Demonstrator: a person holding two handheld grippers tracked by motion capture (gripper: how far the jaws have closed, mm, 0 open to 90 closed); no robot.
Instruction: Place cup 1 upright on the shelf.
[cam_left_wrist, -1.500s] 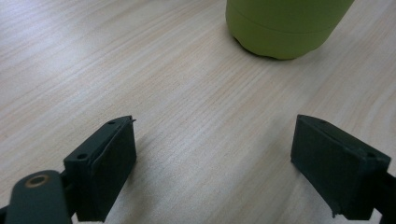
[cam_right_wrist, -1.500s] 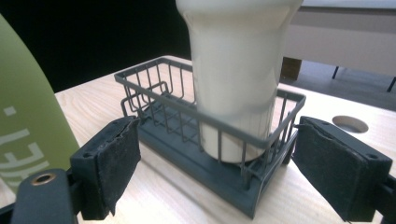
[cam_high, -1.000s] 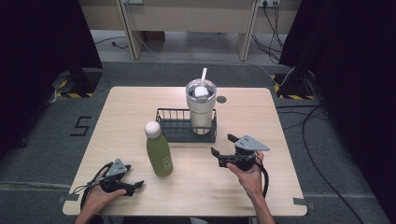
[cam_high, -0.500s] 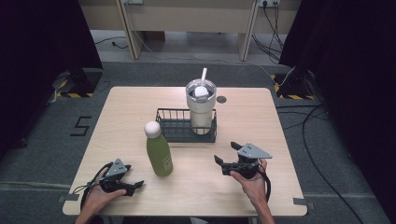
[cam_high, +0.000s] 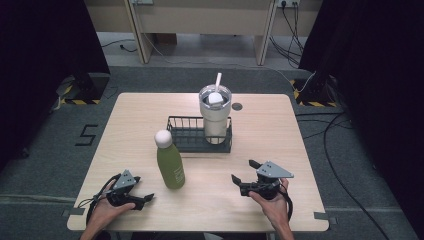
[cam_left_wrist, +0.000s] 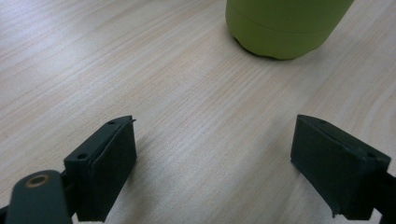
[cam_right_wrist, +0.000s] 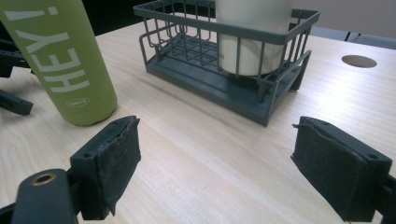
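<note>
A green bottle (cam_high: 170, 165) with a white cap stands upright on the wooden table, left of centre; its base (cam_left_wrist: 285, 28) is just beyond my left gripper's jaws. A dark wire basket (cam_high: 187, 142) behind it holds a pale tumbler (cam_high: 215, 115) with a lid and straw at its right end. My left gripper (cam_high: 145, 200) rests low at the near left, open and empty (cam_left_wrist: 215, 172). My right gripper (cam_high: 243, 171) sits at the near right, jaws wide apart with nothing between them (cam_right_wrist: 217, 172), facing the bottle (cam_right_wrist: 60, 60) and basket (cam_right_wrist: 210, 88).
The table (cam_high: 280, 130) has a round cable hole (cam_high: 237, 106) behind the basket. Bare wood lies between the two grippers and to the basket's right. Cables run over the grey floor (cam_high: 345, 130) at the right. A jaw of the left gripper (cam_right_wrist: 14, 102) shows beside the bottle.
My right gripper has come down and back toward the table's near edge, still open-jawed. The left gripper, bottle, basket and tumbler have not moved.
</note>
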